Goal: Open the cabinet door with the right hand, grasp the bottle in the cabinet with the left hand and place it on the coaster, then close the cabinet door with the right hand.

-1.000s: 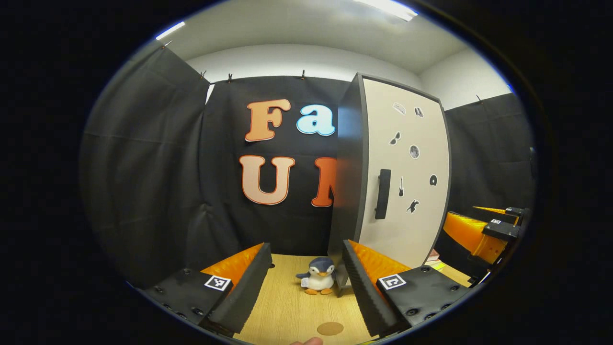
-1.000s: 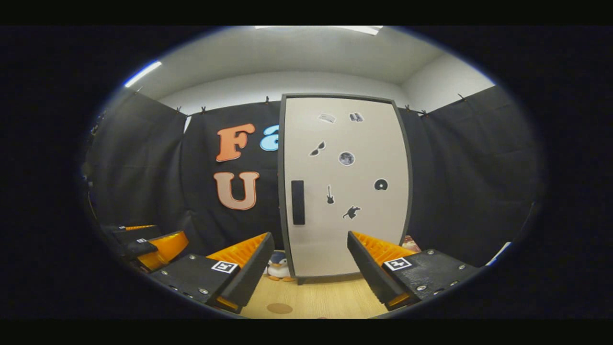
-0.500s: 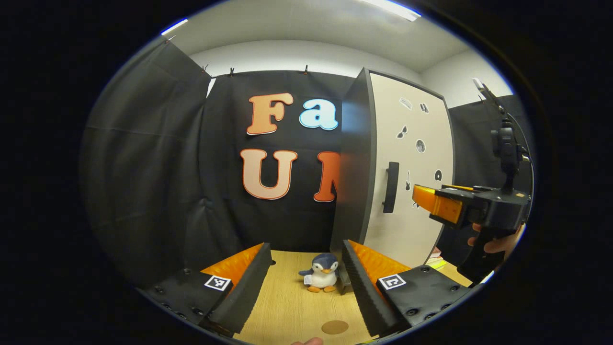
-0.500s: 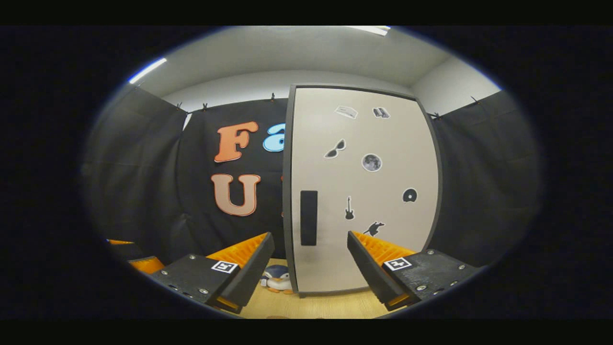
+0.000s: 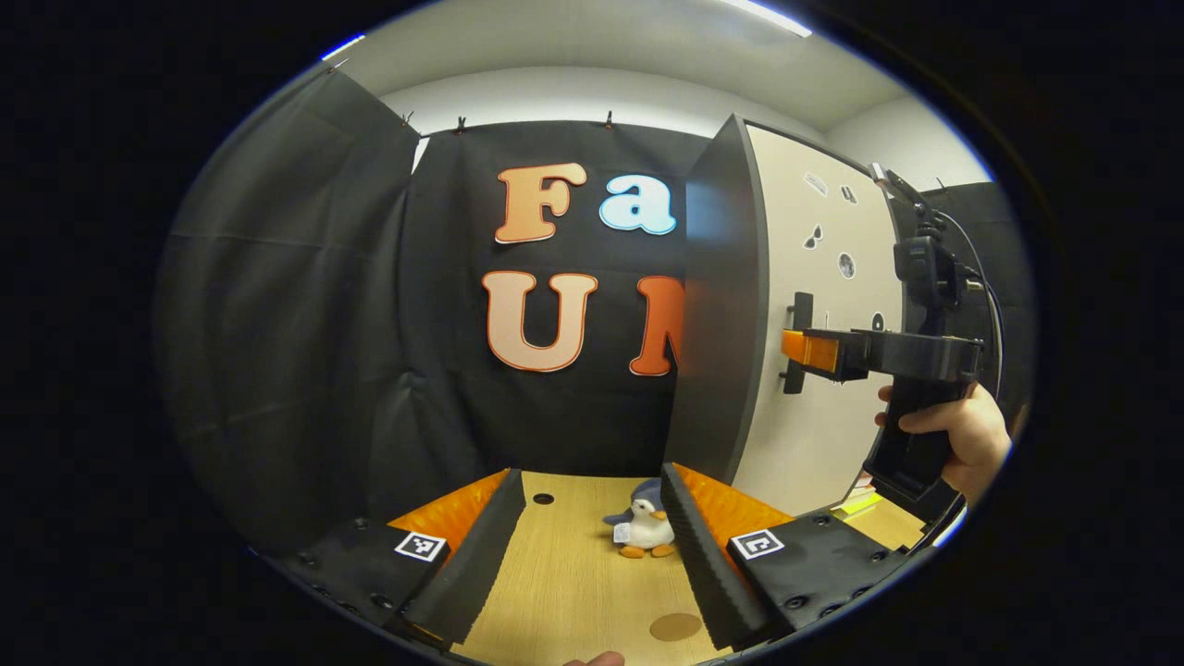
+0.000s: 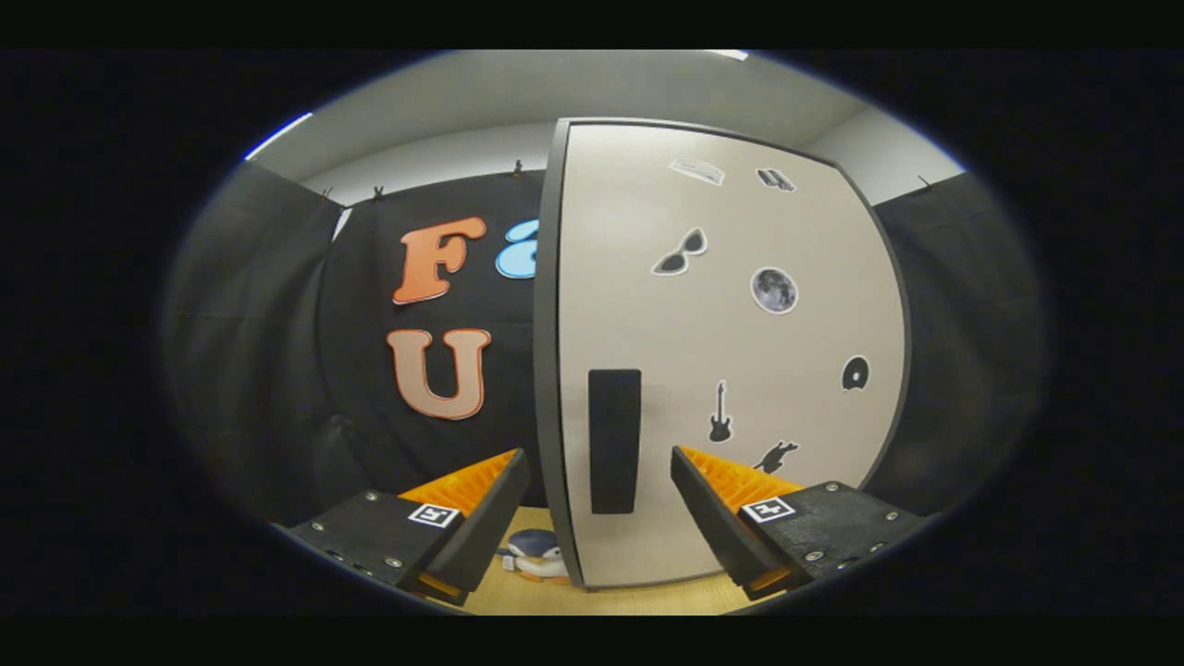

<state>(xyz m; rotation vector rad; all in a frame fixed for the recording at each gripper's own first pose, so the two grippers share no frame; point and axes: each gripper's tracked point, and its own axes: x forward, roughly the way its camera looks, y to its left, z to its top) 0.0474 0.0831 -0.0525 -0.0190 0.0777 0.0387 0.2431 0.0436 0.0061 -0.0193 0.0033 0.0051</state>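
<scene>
Our right gripper (image 6: 599, 495) was wide open and held nothing, near the door handle (image 6: 614, 440) of the shut cabinet door (image 6: 740, 370). We needed both fingers around it before pulling gently

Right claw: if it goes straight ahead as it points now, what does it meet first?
Most likely the dark handle on the closed cabinet door, which sits between the open fingers of the right claw. In the left gripper view its tips look close to the handle, perhaps touching; depth is unclear.
</scene>
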